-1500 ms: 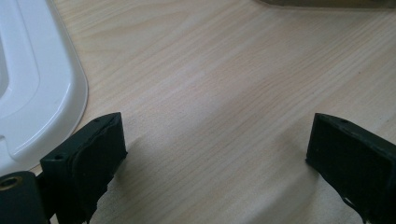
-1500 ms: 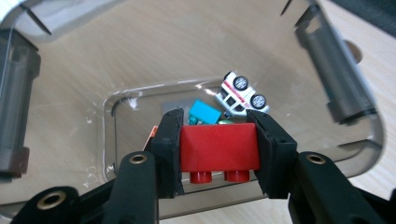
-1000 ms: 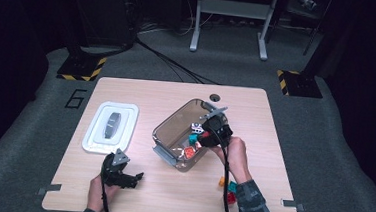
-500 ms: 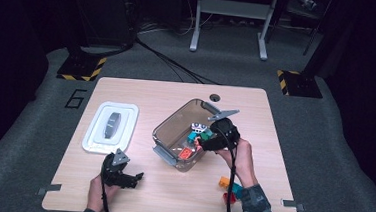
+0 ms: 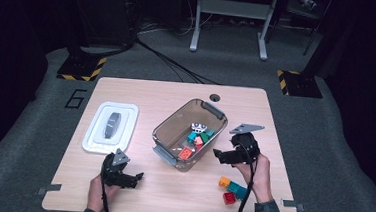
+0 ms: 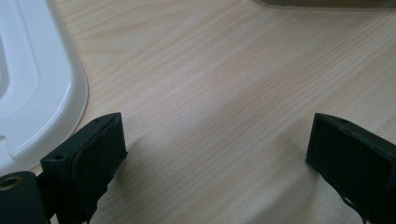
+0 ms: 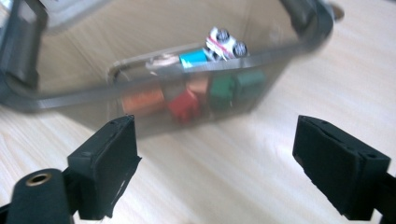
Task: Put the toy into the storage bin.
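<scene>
Dark grey floor lies around the wooden table (image 5: pixel 135 192), and a white "6" is marked on the floor beside its left edge; we read no other writing or brand.

We judge the work as moving small toy blocks from the table into the clear plastic box (image 5: pixel 170 133) in the middle of the table. Several blocks (image 5: pixel 197 138) already lie inside it, and three more blocks (image 5: pixel 232 189) wait near the front right corner.

Our right gripper (image 5: pixel 221 156) is just outside the right wall of the box; its jaws have just been opening and stand apart with nothing between them. We think the next move is to bring it to the three blocks and close on one.

Our left gripper (image 5: pixel 136 177) rests near the front edge, jaws wide apart and empty, close to the white lid (image 5: pixel 93 140).
</scene>
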`<state>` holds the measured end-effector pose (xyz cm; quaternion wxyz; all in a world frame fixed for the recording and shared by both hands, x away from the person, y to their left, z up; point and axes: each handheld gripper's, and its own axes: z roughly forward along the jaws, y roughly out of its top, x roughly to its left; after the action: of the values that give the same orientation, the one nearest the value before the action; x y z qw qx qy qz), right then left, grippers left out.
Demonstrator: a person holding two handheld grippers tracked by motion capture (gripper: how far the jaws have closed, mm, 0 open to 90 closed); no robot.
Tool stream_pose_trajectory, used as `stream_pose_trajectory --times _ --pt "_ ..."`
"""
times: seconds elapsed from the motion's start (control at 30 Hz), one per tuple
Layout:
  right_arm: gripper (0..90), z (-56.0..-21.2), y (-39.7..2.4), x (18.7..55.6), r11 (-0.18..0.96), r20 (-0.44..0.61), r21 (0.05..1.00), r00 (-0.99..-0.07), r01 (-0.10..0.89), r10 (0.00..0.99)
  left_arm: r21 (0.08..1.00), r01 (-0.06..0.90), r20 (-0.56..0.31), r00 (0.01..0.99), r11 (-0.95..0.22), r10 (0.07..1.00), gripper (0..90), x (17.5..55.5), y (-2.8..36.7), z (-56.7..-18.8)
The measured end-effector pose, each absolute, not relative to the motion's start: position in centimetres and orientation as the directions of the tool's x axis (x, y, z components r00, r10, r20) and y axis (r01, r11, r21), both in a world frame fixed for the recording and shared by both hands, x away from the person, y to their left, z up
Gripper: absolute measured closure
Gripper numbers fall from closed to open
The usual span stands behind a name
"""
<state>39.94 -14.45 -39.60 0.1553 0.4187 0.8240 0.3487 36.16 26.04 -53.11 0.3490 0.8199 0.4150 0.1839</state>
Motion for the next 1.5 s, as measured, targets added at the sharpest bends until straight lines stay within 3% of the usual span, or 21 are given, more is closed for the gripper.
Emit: stream_pose_trajectory --times 0.33,0.67,1.13,1.23,1.5 --pt "0.4 -43.4 -16.6 38.4 0.398 0.077 0.658 -0.583 0.639 0.809 0.725 0.552 0.012 0.588 -0.412 0.809 4.5 36.2 26.0 -53.1" --pt "1.0 -47.2 -16.2 37.5 0.476 0.066 0.568 -0.614 0.671 0.786 0.725 0.553 0.011 0.588 -0.412 0.809 4.6 36.2 26.0 -53.1" --pt "59.8 -48.5 -15.6 36.5 0.522 0.023 0.555 -0.639 0.648 0.769 0.725 0.551 0.013 0.589 -0.413 0.808 4.6 36.2 26.0 -53.1" --pt "66.8 -48.6 -15.6 36.6 0.51 0.017 0.563 -0.626 0.65 0.779 0.725 0.552 0.012 0.588 -0.412 0.809 4.6 36.2 26.0 -53.1" --pt "67.3 -48.5 -15.8 36.7 0.491 0.015 0.574 -0.608 0.655 0.794 0.725 0.552 0.012 0.588 -0.412 0.809 4.6 36.2 26.0 -53.1"
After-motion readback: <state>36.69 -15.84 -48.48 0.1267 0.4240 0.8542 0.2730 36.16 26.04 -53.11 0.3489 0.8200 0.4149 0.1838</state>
